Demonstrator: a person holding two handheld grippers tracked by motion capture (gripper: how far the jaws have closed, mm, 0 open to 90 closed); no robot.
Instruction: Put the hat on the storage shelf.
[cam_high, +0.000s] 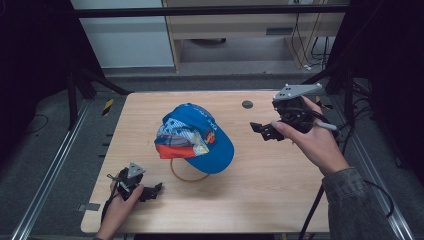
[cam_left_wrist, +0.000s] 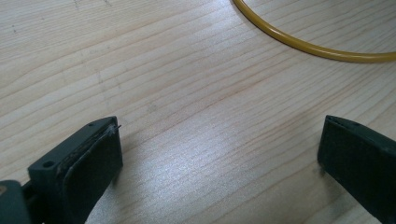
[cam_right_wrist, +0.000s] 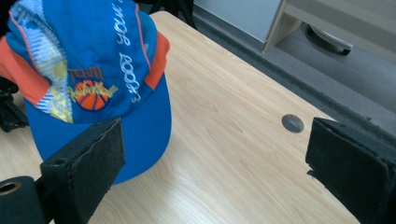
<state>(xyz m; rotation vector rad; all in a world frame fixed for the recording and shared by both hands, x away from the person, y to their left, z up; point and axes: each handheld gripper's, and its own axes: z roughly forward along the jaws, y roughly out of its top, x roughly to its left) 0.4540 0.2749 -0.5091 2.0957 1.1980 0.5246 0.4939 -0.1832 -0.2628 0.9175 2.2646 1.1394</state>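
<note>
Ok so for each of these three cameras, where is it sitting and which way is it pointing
High view: above the person's side, looking down at the table; both forearms and hand-held grippers enter below.
Left gripper view: on the left hand-held gripper, low over the wood, facing the yellow ring; open jaws show.
Right gripper view: on the right hand-held gripper, facing the blue cap; open jaws show.
Shared: cap, high and right views.

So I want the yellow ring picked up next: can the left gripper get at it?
Probably yes: the left gripper is open, with bare table between it and the ring, though the cap covers its far side.
</note>
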